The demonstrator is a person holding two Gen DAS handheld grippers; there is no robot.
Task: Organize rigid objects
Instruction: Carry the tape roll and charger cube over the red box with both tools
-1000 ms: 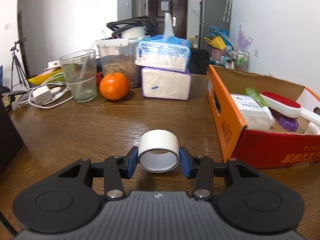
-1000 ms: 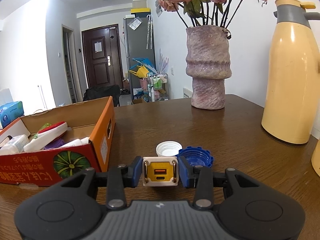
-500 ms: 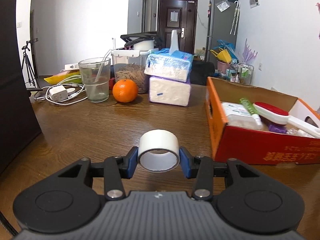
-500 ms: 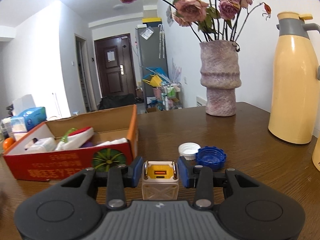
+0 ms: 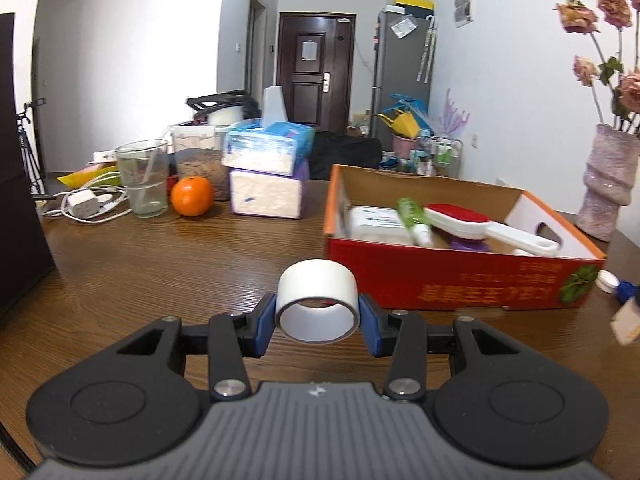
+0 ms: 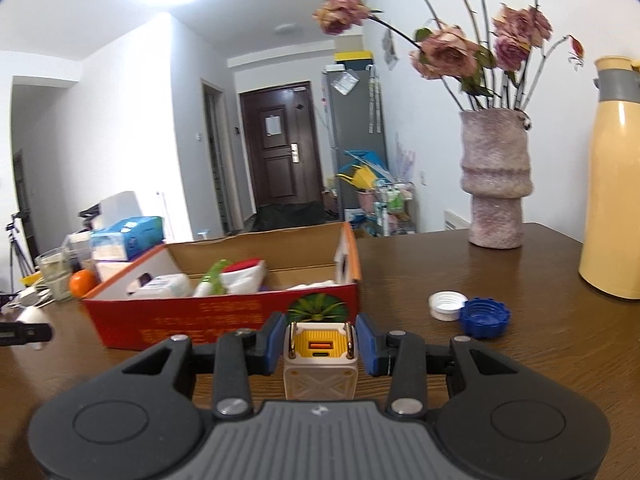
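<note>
Tape roll [image 5: 317, 303] clamped in left gripper [image 5: 317, 322]; charger [image 6: 320, 354] clamped in right gripper [image 6: 321, 347]. Both near box [image 5: 452, 286]. Clear the front wall, release inside gently.

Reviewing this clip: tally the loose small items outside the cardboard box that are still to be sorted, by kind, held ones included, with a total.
Tape rolls: 1, the white tape roll clamped in the left hand-held gripper
Charger cubes: 1, the yellow-faced charger clamped in the right hand-held gripper
Bottle caps: 2, the white cap and blue cap on the table
Total: 4
</note>
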